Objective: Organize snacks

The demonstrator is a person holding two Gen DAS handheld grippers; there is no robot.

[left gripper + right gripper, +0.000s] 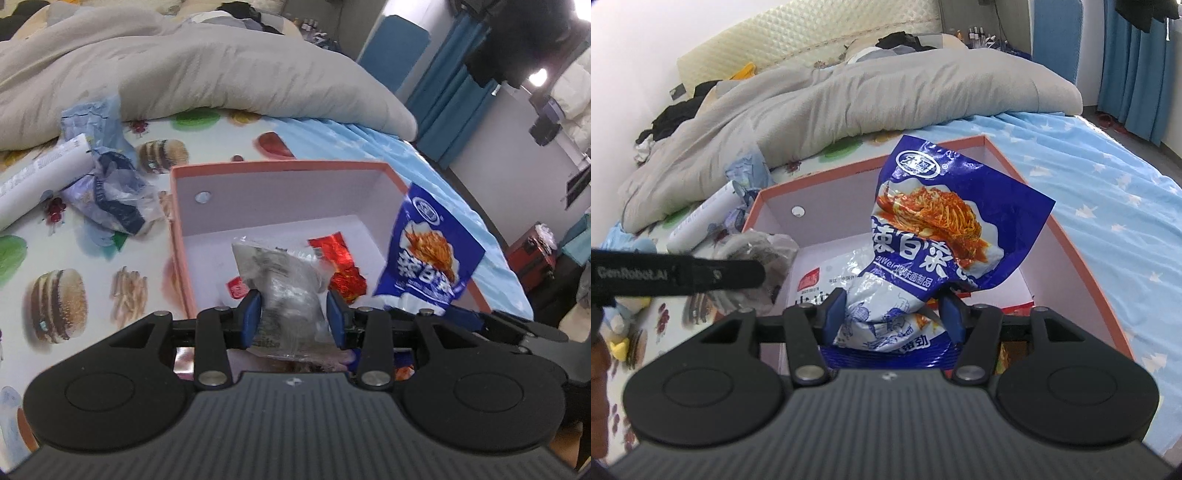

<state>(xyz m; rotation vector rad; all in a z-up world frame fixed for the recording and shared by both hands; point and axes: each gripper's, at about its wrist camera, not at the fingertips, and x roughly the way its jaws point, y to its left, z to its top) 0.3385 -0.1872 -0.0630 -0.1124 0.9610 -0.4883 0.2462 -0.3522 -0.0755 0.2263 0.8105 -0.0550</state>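
Midway, I judge: the box [177, 229] at centre frame already holds red packets [341, 266]. Left gripper [293, 317] fingers clamp a clear packet [284, 284]; right gripper [892, 314] fingers clamp a blue packet [934, 221], both over the box. Wrappers [107, 195] at upper left remain on the bed.

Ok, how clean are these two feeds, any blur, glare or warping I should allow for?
Left wrist: strong fisheye bending at the edges, bright lamp glare top right, clear packet and red wrapper slightly smeared. Right wrist: blue packet sharp and readable, box rim curved by the lens.
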